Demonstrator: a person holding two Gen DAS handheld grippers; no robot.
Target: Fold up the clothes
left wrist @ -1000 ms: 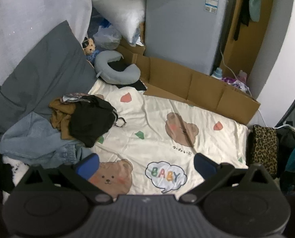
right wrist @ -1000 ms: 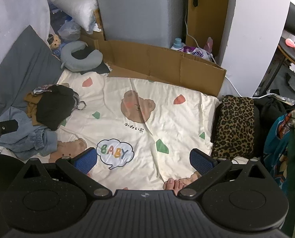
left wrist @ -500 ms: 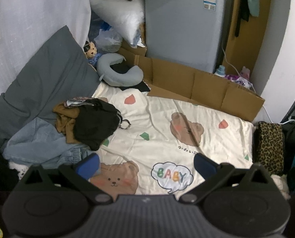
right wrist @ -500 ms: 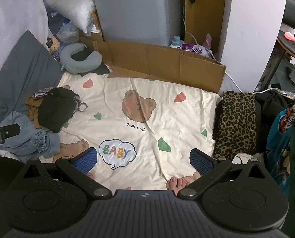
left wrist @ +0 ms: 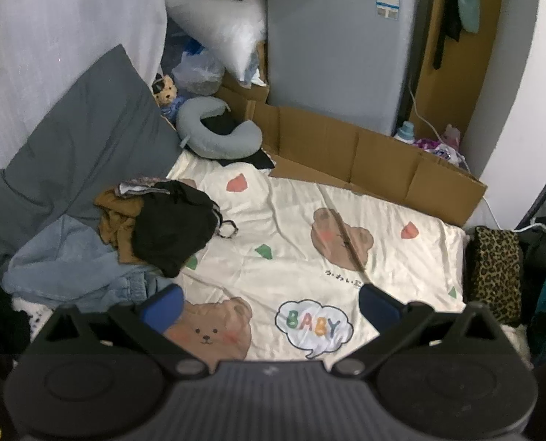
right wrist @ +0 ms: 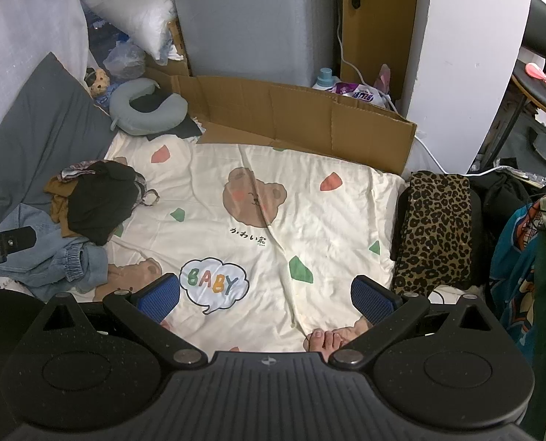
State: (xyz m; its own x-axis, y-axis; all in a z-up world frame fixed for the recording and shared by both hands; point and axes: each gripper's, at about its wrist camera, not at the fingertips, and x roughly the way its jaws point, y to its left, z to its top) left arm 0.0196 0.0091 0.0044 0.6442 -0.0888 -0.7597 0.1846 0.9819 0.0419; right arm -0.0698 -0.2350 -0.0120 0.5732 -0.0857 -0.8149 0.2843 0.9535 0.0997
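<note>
A pile of clothes lies at the left of a cream bear-print quilt (left wrist: 295,257): a black garment (left wrist: 173,228) on top, a brown one (left wrist: 117,217) beside it, blue jeans (left wrist: 71,268) in front. The same pile shows in the right wrist view, with the black garment (right wrist: 100,202) and the jeans (right wrist: 52,257). My left gripper (left wrist: 269,303) is open and empty, held above the quilt's near part. My right gripper (right wrist: 265,296) is open and empty above the quilt (right wrist: 309,220), right of the pile.
A grey pillow (left wrist: 82,139) leans at the left. A grey neck pillow (left wrist: 218,136) and flattened cardboard (left wrist: 365,161) lie at the back, before a grey appliance (left wrist: 339,44). A leopard-print cloth (right wrist: 434,224) lies right of the quilt. Bare toes (right wrist: 328,338) show at the near edge.
Both grippers have drawn back and risen slightly, so the quilt and pile sit lower and further in view. Both stay open and empty.
</note>
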